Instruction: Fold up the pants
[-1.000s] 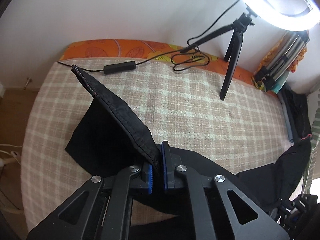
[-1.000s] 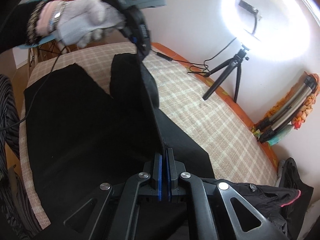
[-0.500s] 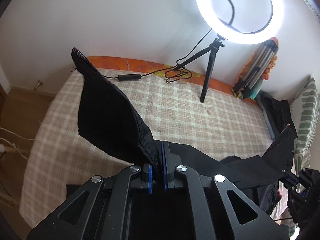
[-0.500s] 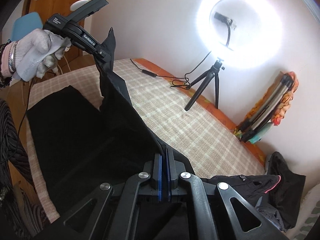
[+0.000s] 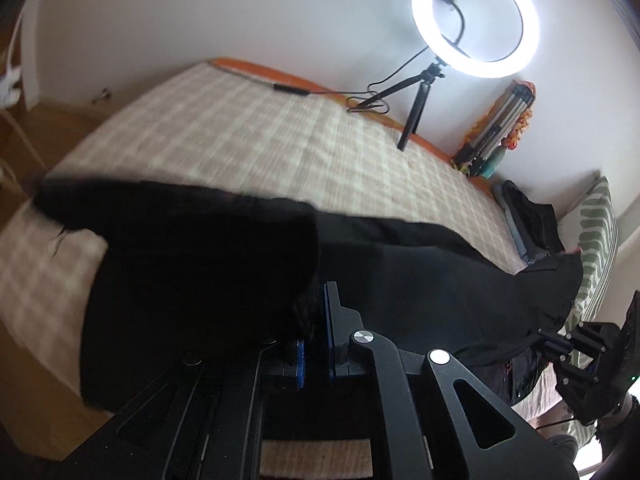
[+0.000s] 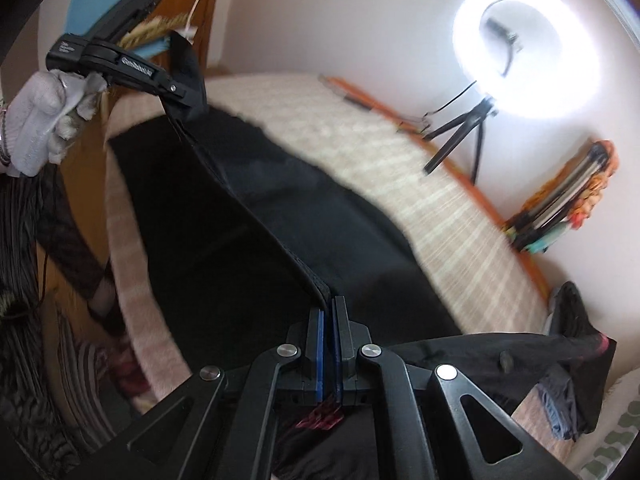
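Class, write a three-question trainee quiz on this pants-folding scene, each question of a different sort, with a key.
1. True or false: the right gripper is shut on the black fabric pants.
2. Multiple choice: the lit white ring light on its black tripod stands A) on the floor, B) on the checked beige bedcover, C) on a chair.
3. Fill in: the left gripper is held by a hand in a ____ glove.

Key: 1 true; 2 B; 3 white.
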A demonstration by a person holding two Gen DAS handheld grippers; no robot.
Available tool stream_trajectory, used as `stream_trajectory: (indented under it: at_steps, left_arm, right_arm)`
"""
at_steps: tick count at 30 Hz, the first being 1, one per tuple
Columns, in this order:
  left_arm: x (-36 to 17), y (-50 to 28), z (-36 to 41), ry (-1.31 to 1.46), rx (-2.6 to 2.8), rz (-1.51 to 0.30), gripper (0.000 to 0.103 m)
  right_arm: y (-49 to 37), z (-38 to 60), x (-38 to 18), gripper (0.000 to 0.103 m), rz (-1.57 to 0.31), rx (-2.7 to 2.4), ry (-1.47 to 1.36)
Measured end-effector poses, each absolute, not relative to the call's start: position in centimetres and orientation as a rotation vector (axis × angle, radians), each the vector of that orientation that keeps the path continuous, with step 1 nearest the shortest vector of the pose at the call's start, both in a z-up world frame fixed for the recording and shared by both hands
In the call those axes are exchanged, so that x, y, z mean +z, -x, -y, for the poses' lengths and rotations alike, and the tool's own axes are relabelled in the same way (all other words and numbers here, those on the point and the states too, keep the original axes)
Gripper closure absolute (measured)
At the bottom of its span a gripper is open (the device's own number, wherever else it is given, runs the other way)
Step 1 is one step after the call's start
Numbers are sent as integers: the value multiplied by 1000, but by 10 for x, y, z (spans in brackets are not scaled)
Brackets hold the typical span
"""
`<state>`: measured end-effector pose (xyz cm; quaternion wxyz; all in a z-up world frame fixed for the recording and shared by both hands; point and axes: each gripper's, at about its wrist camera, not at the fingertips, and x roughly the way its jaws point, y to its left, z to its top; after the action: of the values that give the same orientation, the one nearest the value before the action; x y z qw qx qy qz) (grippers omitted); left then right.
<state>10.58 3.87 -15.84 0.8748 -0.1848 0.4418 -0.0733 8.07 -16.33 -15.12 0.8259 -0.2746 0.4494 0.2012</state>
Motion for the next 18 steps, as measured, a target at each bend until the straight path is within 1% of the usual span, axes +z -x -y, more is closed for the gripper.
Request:
stream_trajectory:
  at_steps: [5, 7, 11, 18]
  left_arm:
    - [-185, -87, -62, 474, -102, -939, 96]
    - [-191, -81, -75, 509, -67, -934, 91]
    - [-200, -74, -97, 583, -32, -925, 91]
    - [-190, -82, -103, 479, -2, -891, 91]
  right_arm:
    - [-69, 159, -181, 102, -1039, 445, 612]
    - [-64, 157, -189, 102, -1063, 458, 622]
    - [-63, 152, -198, 102, -1088, 466, 634]
    - [-64, 148, -205, 102, -1117, 464, 646]
